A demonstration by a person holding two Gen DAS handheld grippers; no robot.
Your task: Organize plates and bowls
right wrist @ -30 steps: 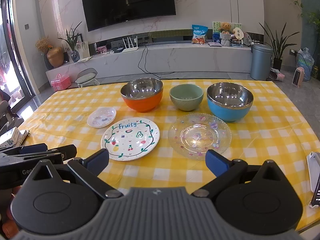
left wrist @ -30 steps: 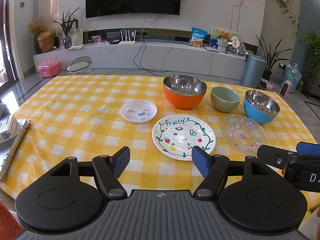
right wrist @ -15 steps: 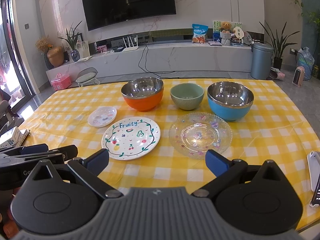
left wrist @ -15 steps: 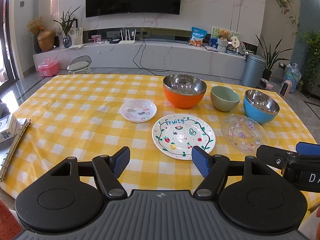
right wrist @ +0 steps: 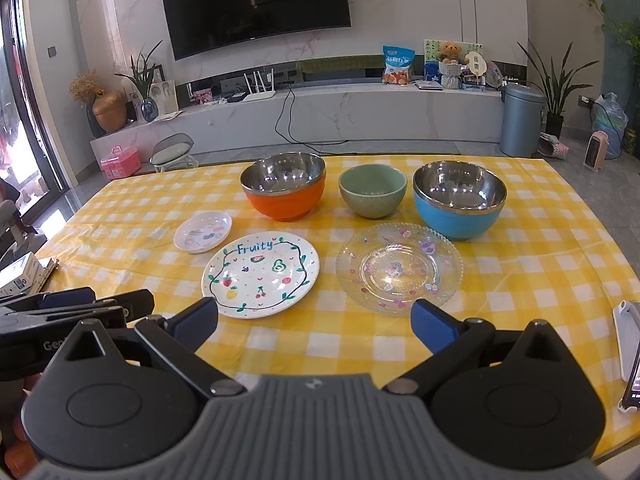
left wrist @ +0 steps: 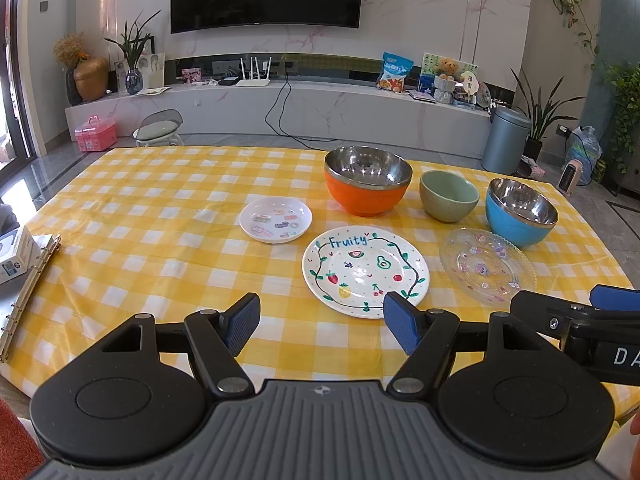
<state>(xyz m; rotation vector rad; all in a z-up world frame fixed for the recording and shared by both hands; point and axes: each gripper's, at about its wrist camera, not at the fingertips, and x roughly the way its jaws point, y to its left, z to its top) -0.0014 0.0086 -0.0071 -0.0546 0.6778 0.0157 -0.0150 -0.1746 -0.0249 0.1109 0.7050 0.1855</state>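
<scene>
On the yellow checked table (left wrist: 160,220) stand an orange steel-lined bowl (left wrist: 367,180), a small green bowl (left wrist: 448,195) and a blue steel-lined bowl (left wrist: 520,211) in a row. In front lie a small white dish (left wrist: 276,219), a white "Fruity" plate (left wrist: 365,270) and a clear glass plate (left wrist: 486,266). The same set shows in the right wrist view: orange bowl (right wrist: 284,190), green bowl (right wrist: 372,190), blue bowl (right wrist: 459,198), small dish (right wrist: 203,231), Fruity plate (right wrist: 260,274), glass plate (right wrist: 399,267). My left gripper (left wrist: 322,322) and right gripper (right wrist: 314,322) are open and empty, near the front edge.
A ring binder (left wrist: 28,292) and a white box (left wrist: 14,254) lie at the table's left edge. A phone (right wrist: 630,344) lies at the right edge. A TV console, a grey bin (left wrist: 506,140) and plants stand beyond the table.
Both grippers have drifted slightly forward and up; the dishes have not moved. Both grippers stay open.
</scene>
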